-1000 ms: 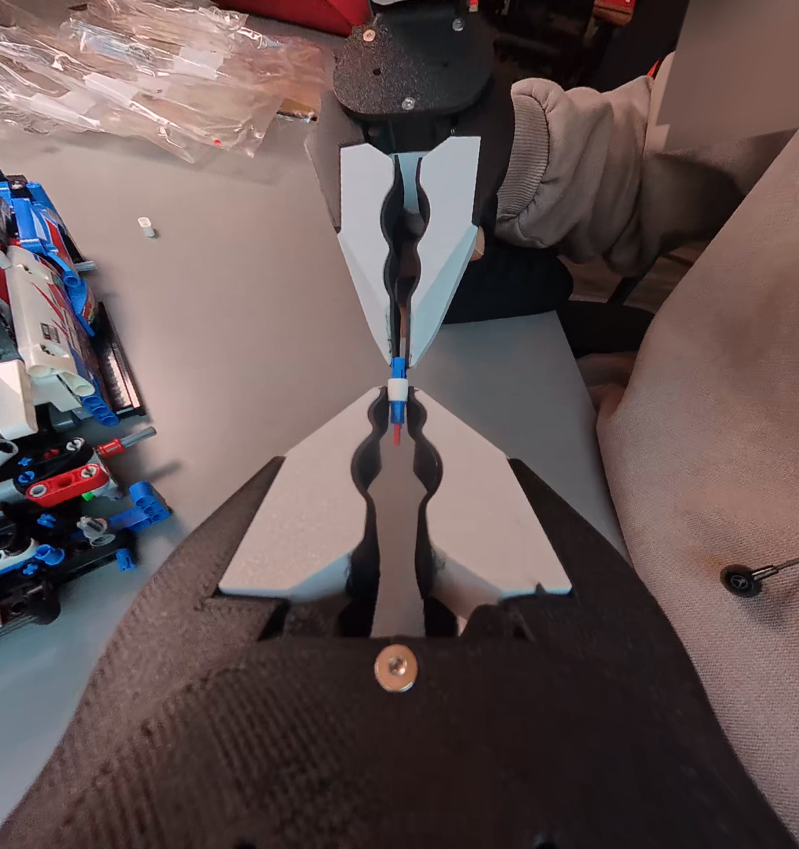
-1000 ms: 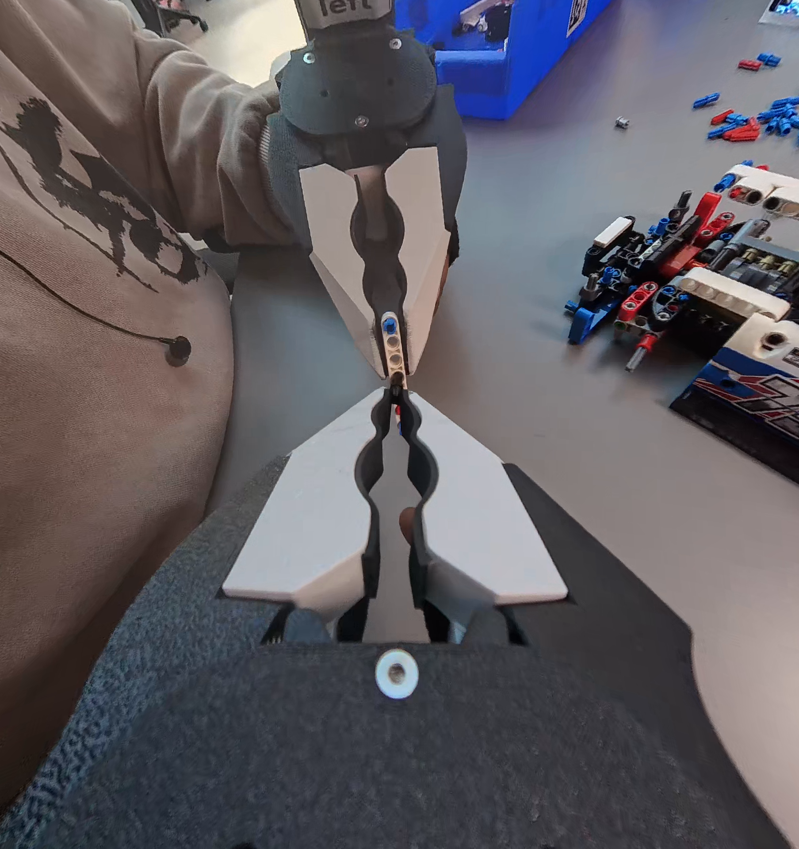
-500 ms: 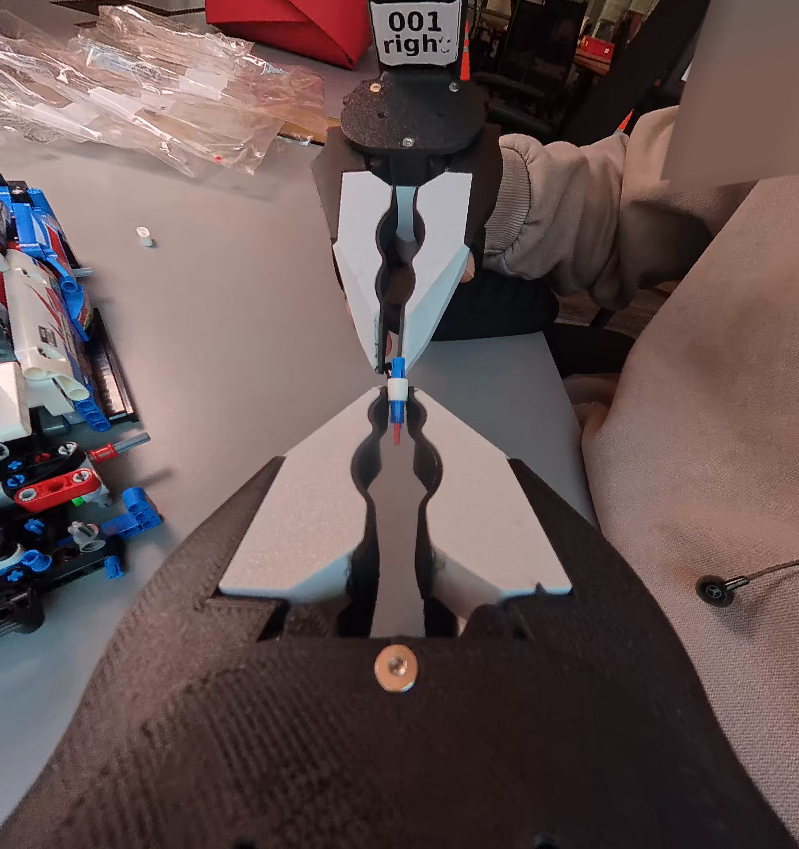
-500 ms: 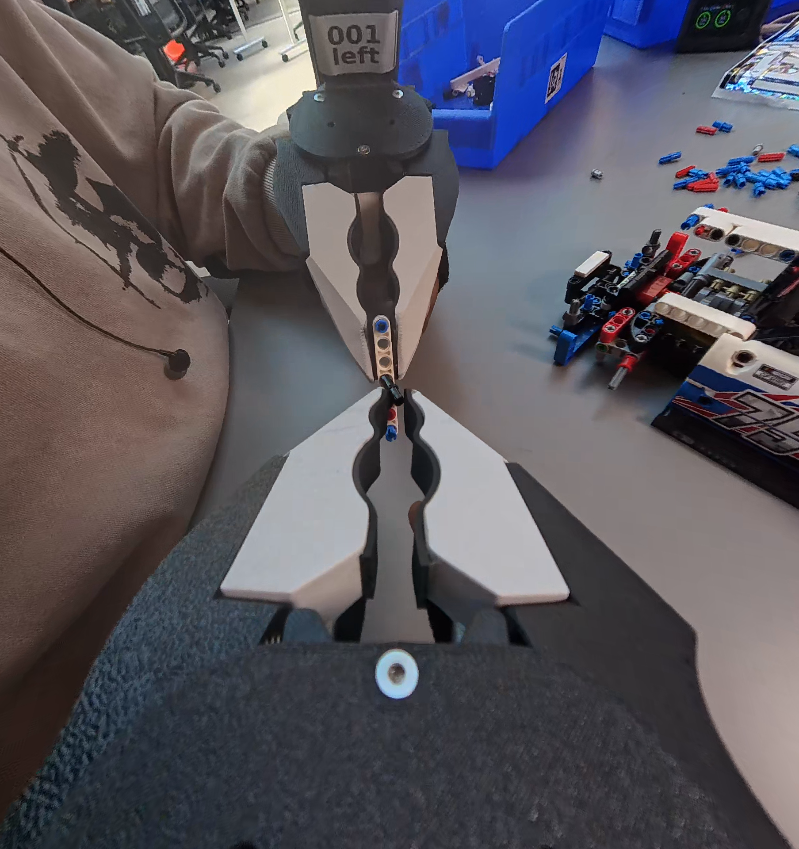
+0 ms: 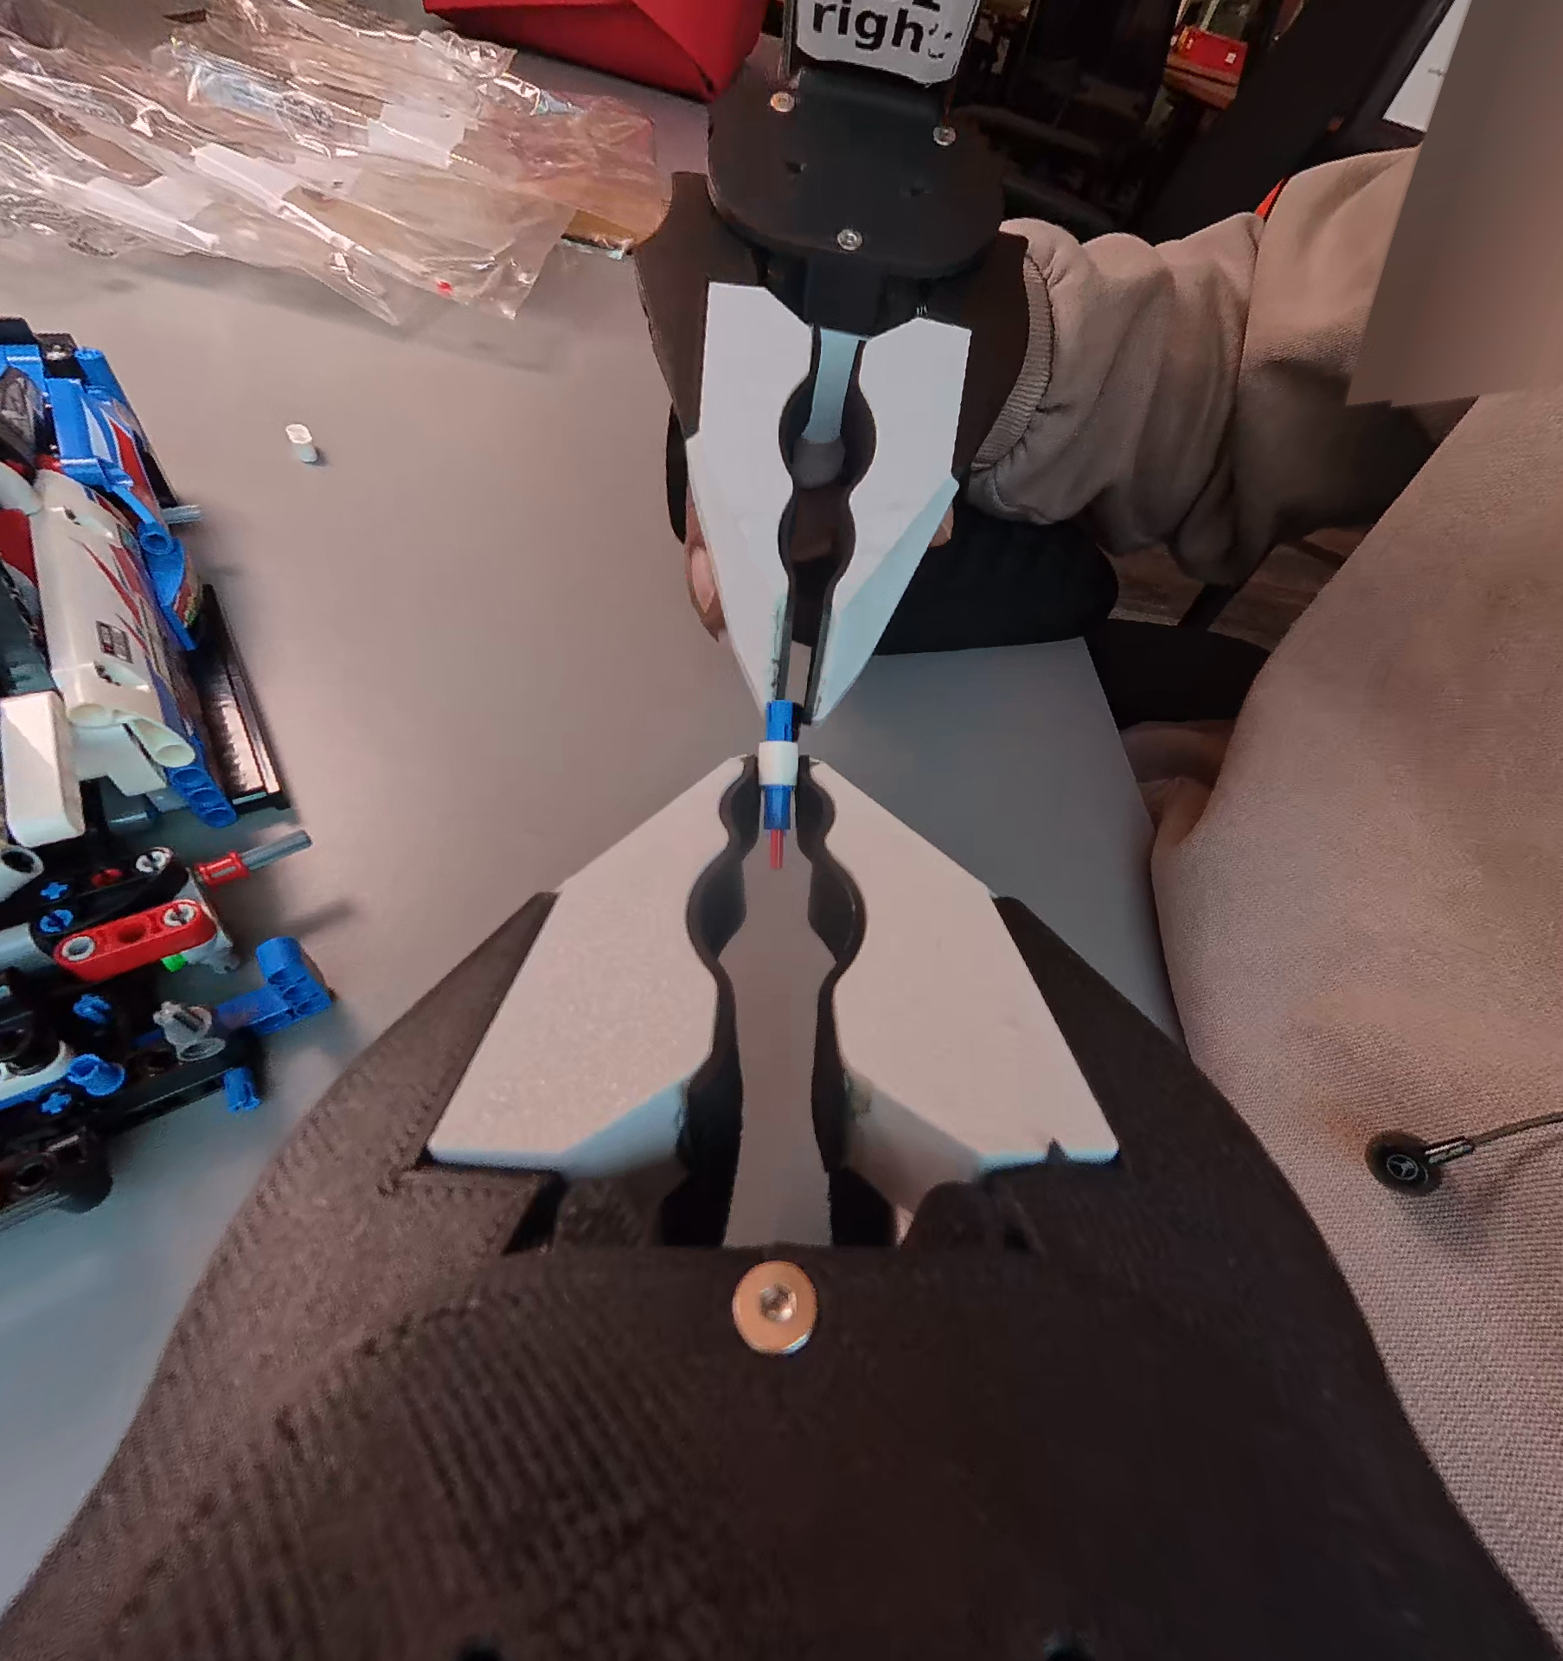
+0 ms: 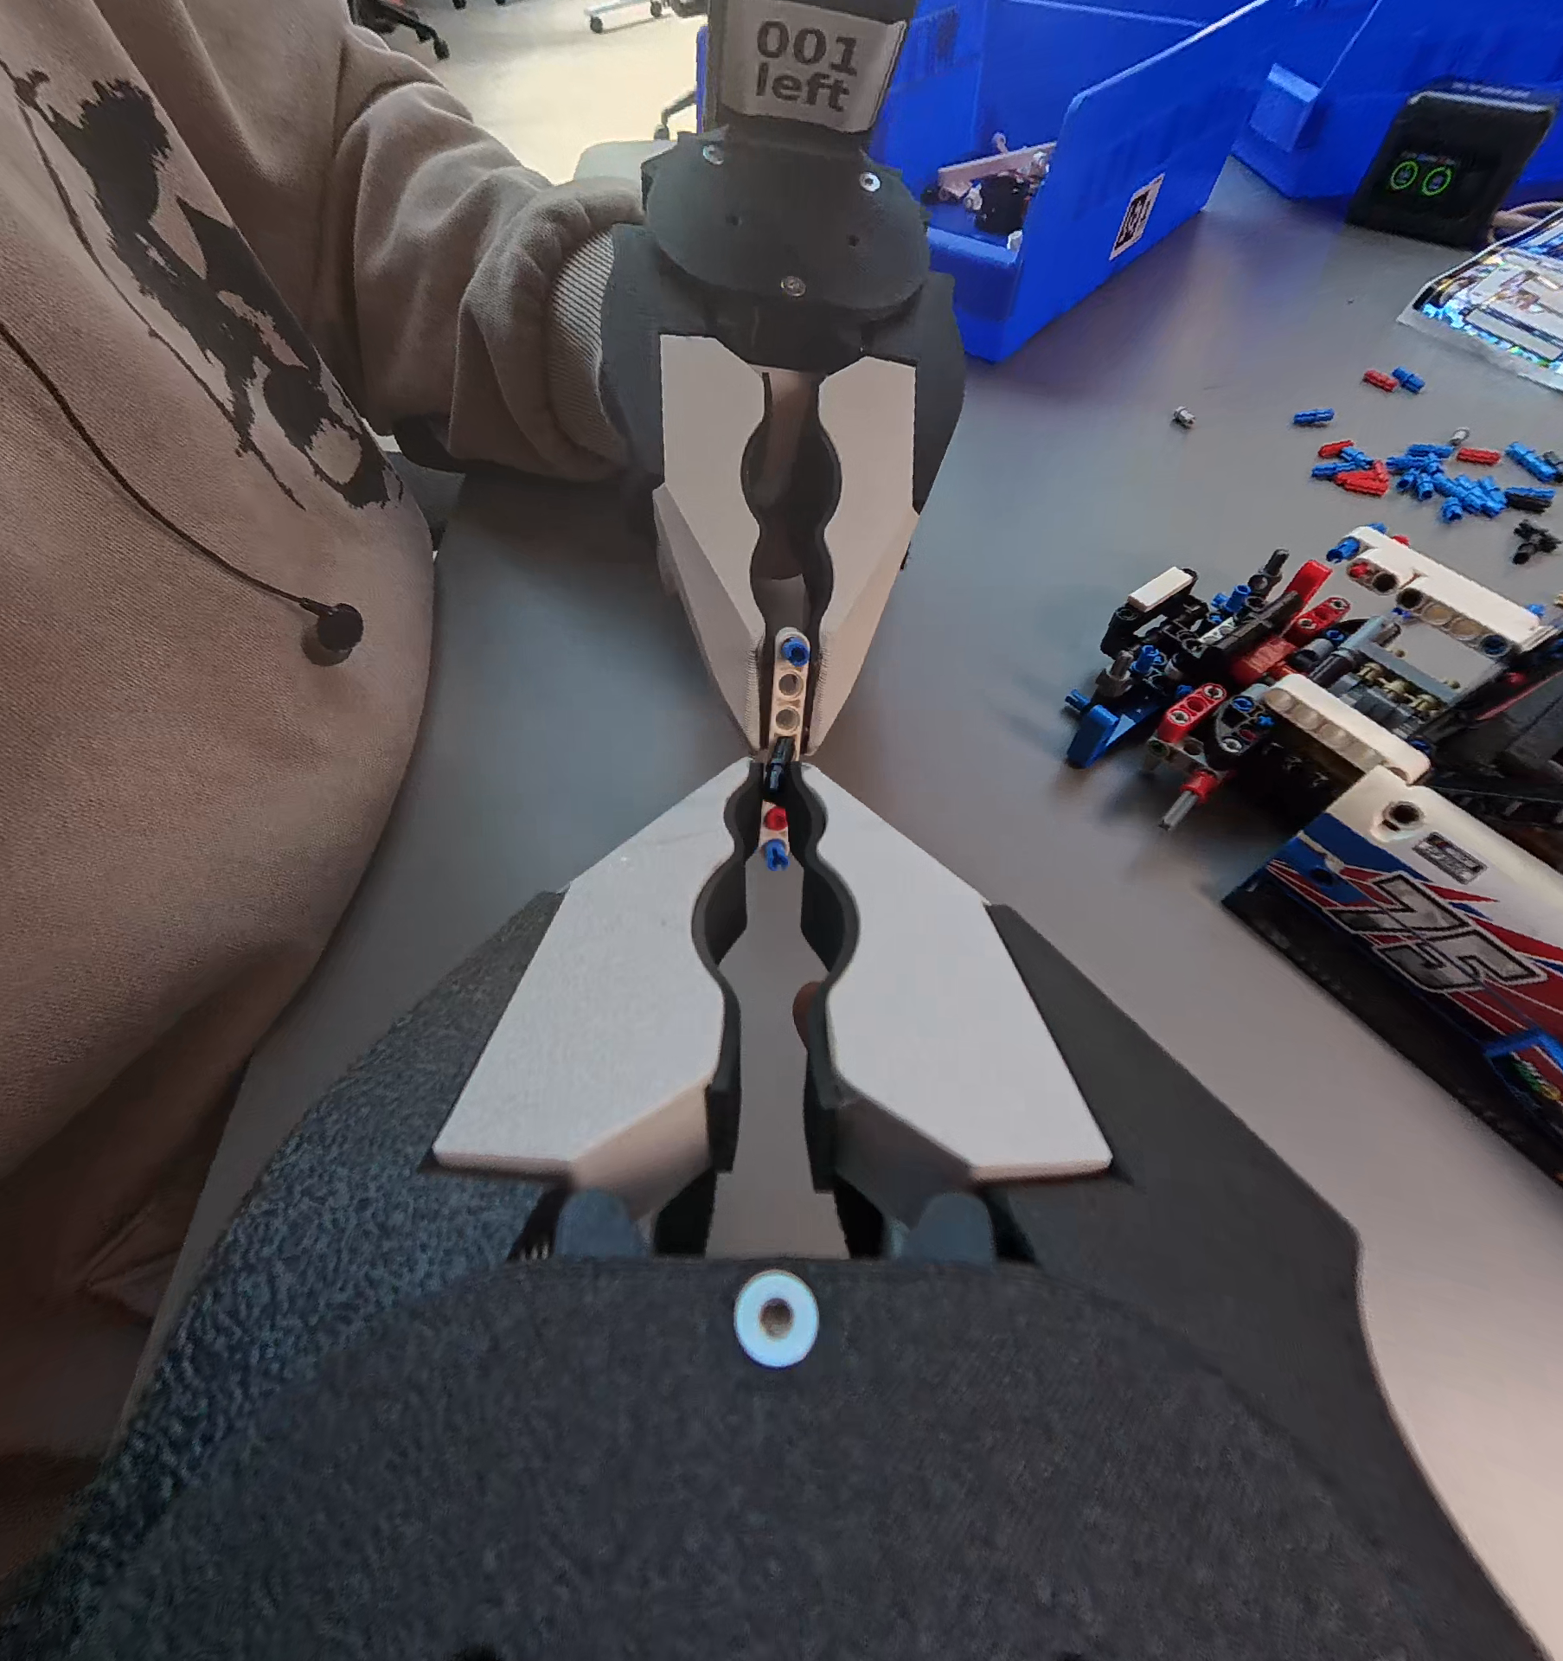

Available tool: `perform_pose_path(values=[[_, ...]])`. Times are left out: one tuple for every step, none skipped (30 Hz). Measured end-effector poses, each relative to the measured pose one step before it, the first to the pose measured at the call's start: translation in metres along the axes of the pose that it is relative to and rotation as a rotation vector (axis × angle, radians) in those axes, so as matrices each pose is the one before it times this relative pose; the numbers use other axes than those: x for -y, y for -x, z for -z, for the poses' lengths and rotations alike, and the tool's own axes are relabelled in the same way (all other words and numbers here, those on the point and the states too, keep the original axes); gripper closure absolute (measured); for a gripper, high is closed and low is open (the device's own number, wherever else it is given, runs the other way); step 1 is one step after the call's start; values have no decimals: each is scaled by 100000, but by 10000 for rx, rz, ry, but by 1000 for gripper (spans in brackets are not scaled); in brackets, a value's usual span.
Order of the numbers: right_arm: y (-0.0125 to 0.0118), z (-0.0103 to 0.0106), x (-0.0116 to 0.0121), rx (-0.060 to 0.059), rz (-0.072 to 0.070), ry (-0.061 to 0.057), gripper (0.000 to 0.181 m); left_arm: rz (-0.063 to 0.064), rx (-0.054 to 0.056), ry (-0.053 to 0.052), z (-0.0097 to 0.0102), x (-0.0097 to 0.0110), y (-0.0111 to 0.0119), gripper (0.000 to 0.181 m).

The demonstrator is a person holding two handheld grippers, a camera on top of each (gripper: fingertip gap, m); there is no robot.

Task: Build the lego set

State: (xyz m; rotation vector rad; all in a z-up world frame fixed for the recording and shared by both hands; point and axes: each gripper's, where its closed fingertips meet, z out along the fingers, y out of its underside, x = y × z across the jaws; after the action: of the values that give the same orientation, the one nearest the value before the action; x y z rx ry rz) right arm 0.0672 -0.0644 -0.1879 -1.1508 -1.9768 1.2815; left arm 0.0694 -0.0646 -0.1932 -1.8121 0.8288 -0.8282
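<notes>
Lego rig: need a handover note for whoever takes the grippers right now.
Left gripper: shut on a white holed beam, blue pin in one end hole.
Right gripper: shut on a small connector piece, tip to tip with the beam, above the table near its edge.
Part-built car lies on the table, loose pins beyond it.
Done: both parts picked up and lined up.
Left: press the connector into the beam's free end; it does not look seated yet. Then probably fit it to the car.

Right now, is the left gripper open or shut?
Shut: the left gripper pinches a small white beam between its fingertips, meeting the right gripper tip to tip.
</notes>
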Motion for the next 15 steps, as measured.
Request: perform_pose_path(values=[[-6,-81,-83,-48,107,17,178,48,-23,-44,21,65,-13,176],[28,-101,-62,-15,54,18,178,24,8,16,12,-46,41,176],[-54,-59,-19,-51,34,2,178,40,9,-3,20,-34,50,176],[-61,-22,12,-47,18,-12,178,52,-5,-19,24,-1,39,176],[-2,-10,33,-11,19,-6,178,42,-26,-18,26,34,-10,176],[-79,-7,32,-67,39,4,178,32,-34,-9,-8,22,-27,176],[-151,-44,-37,-135,92,46,178,89,-75,-63,2,110,-101,176],[-5,-73,-3,-62,102,8,178,125,-44,-40,-19,72,-28,176],[136,-94,-20,16,85,36,178,86,-15,-27,1,35,18,176],[50,-90,-56,-21,64,57,178,81,-27,-38,37,38,10,176],[-15,-28,50,-31,39,-21,178,51,-29,-27,42,8,8,176],[-54,0,78,-29,-5,-53,178,30,-4,-29,41,47,29,176],[-52,1,76,-25,-5,-63,178,15,5,9,19,17,40,176],[-2,-18,12,-6,9,-2,178,6,4,36,-1,-35,28,176],[2,-18,-32,1,12,49,178,22,-1,35,-14,-69,20,176]])
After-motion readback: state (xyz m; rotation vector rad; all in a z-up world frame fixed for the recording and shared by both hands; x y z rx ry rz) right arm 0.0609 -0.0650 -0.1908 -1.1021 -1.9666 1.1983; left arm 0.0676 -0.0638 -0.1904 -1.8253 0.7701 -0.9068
